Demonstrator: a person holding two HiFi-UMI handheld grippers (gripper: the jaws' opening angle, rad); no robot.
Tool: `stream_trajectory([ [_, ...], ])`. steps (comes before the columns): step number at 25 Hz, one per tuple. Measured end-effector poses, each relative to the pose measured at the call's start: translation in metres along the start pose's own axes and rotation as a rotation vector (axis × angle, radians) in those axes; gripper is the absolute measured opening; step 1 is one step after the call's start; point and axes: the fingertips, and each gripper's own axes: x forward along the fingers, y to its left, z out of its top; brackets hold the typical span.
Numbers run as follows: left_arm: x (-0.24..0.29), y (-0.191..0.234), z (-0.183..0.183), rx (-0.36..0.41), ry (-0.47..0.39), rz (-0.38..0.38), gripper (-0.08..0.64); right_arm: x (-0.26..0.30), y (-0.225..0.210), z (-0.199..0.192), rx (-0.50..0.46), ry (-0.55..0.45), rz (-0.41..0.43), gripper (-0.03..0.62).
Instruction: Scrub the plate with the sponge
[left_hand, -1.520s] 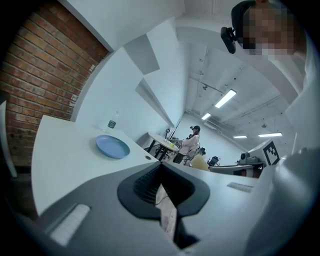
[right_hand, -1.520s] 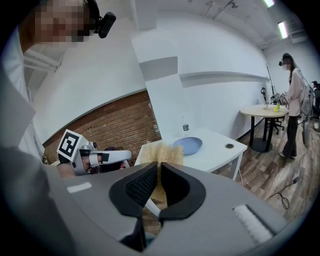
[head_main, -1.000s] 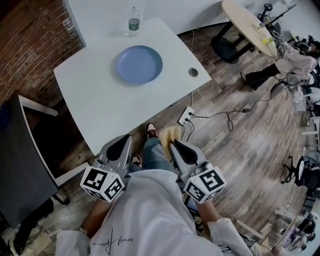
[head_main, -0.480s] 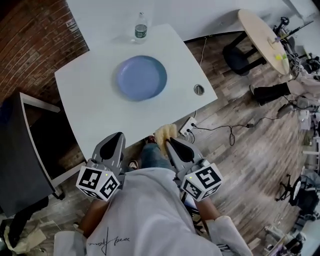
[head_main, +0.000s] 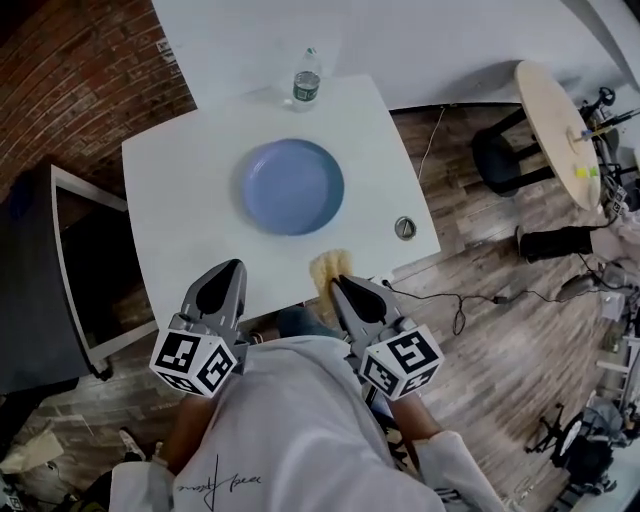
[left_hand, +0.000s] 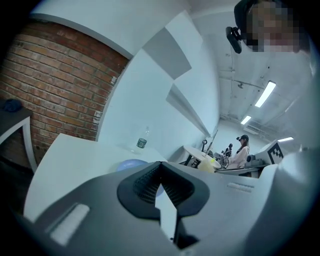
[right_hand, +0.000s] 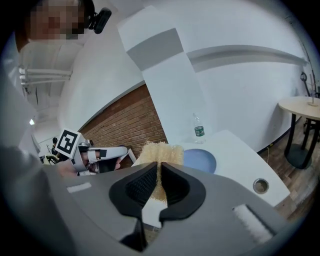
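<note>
A blue plate (head_main: 292, 186) lies in the middle of the white table (head_main: 190, 180); it also shows as a blue plate (right_hand: 199, 160) in the right gripper view and a blue plate (left_hand: 131, 164) in the left gripper view. My right gripper (head_main: 337, 284) is shut on a pale yellow sponge (head_main: 327, 270), held over the table's near edge, short of the plate. The sponge (right_hand: 159, 155) sticks out past the closed jaws. My left gripper (head_main: 226, 273) is shut and empty, over the table's near edge left of the plate.
A clear water bottle (head_main: 306, 85) stands at the table's far edge behind the plate. A round cable hole (head_main: 404, 227) sits near the table's right corner. A brick wall (head_main: 70, 80) is at the left, a dark chair (head_main: 40, 290) beside the table, a round side table (head_main: 560, 130) at the right.
Both grippers have come closer to the table, from over the floor to over its near edge. The sponge stays in the right gripper. The plate has not moved on the table.
</note>
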Motion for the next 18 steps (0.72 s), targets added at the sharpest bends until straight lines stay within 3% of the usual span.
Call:
stream_trajectory([
  [5, 0.021, 0.005, 0.009, -0.025, -0.035, 0.054, 0.002, 0.011, -0.024, 0.013, -0.034, 0.017, 0.057, 0.029],
  [13, 0.042, 0.008, 0.018, -0.134, -0.100, 0.080, 0.002, 0.024, -0.052, 0.019, -0.066, 0.054, 0.116, 0.029],
  [18, 0.048, 0.011, 0.015, -0.138, -0.090, 0.101, 0.002, 0.033, -0.057, 0.019, -0.079, 0.076, 0.141, 0.031],
])
